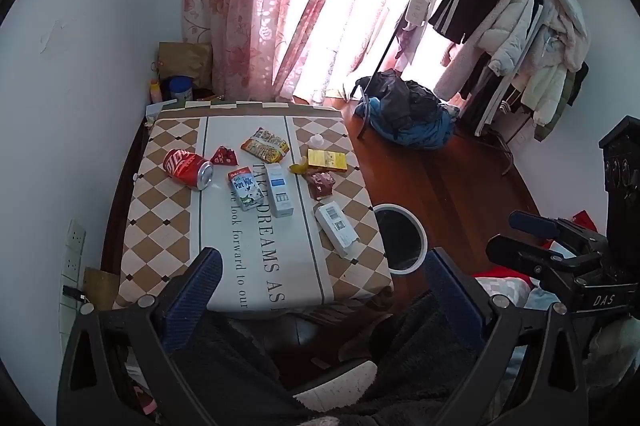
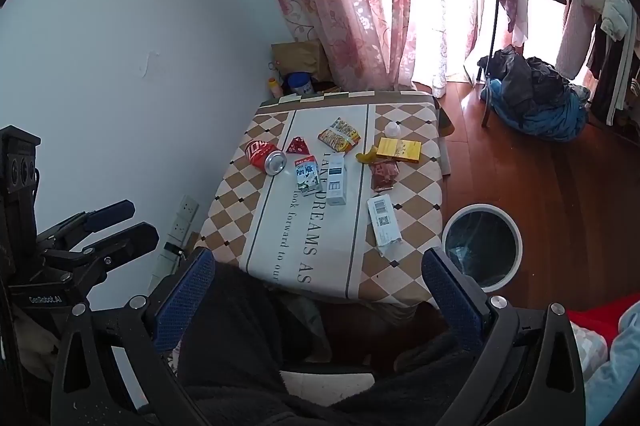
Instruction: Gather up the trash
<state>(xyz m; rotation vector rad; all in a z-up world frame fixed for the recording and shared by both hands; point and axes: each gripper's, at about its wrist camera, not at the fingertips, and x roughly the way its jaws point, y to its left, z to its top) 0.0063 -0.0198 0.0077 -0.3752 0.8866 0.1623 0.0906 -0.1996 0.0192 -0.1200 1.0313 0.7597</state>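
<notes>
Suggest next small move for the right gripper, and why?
Probably move the open right gripper forward to the white barcoded box: it lies at the table edge nearest the round white-rimmed bin, and both grippers hold nothing.

I see a small room with plain white walls [image 2: 120, 26]. Behind the table [image 1: 160, 210], which has a cloth with brown and cream diamonds and printed words, there is a big window with pink flower curtains [image 1: 248, 6], and strong daylight comes through them. The floor [image 2: 540, 178] is red-brown wood and it shines near the window. On the right stands a clothes rack [image 1: 520, 38] full of jackets, mostly white and black. Under it lies a pile of dark and blue clothes [image 1: 408, 114] on the floor. In the corner behind the table I see a brown paper bag [image 2: 298, 56]. Low on the left wall are white sockets [image 2: 184, 214].
</notes>
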